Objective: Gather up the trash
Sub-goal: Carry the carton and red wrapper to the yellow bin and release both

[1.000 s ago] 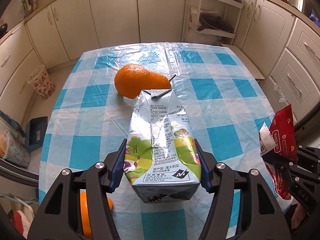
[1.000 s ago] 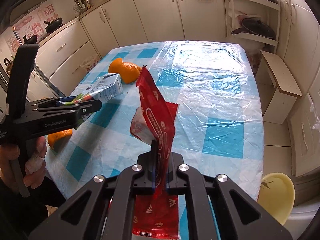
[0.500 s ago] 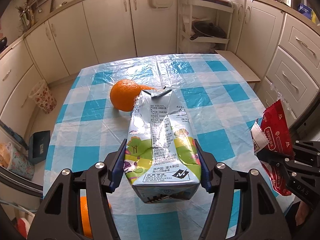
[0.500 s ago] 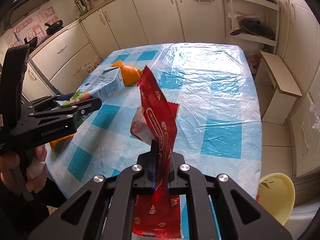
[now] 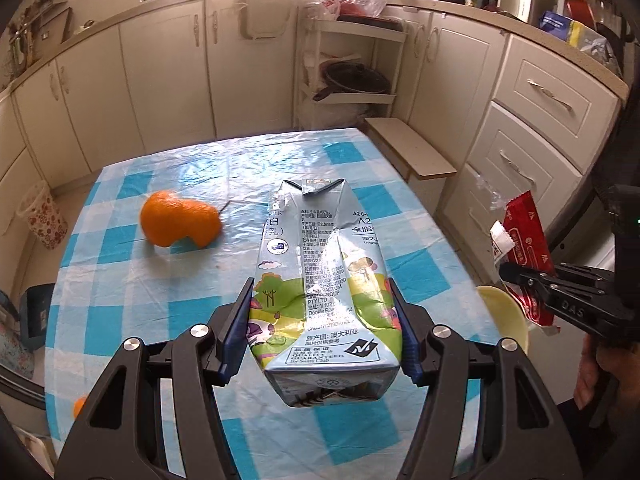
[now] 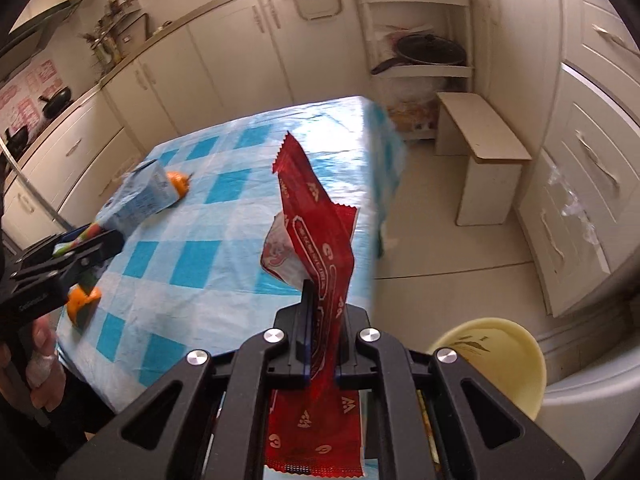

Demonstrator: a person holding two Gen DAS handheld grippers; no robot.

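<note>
— Gripping what, exactly, was the left gripper (image 5: 325,332) seen to be?

— A crumpled milk carton (image 5: 325,280) was clamped between its two blue-padded fingers (image 5: 236,328), which were pressed against the carton's lower sides. The carton was held clear of the table (image 5: 132,300), above the near edge of the blue-and-white checked cloth, with its folded top pointed toward the far edge.

— And the right gripper (image 6: 323,320)?

— It was closed tight on a red snack wrapper (image 6: 320,240). The wrapper was pinched at its middle, so that one end stood up above the fingers and the other hung below them. A scrap of white-and-red packaging (image 6: 280,252) was seen caught alongside it. The wrapper was held off the table's right edge, over the floor.

— What was left on the table?

— A large piece of orange peel (image 5: 178,222) was seen lying toward the far left corner of the cloth, well apart from the carton. A second, smaller piece of orange peel (image 6: 82,302) was seen near the near left edge, just below the left gripper in the right wrist view.

— Anything beside the table?

— A pale yellow bin (image 6: 496,356) was seen on the floor near the table's right side, below the right gripper. A low wooden stool (image 6: 480,136) was seen further off, by the cabinets.
</note>
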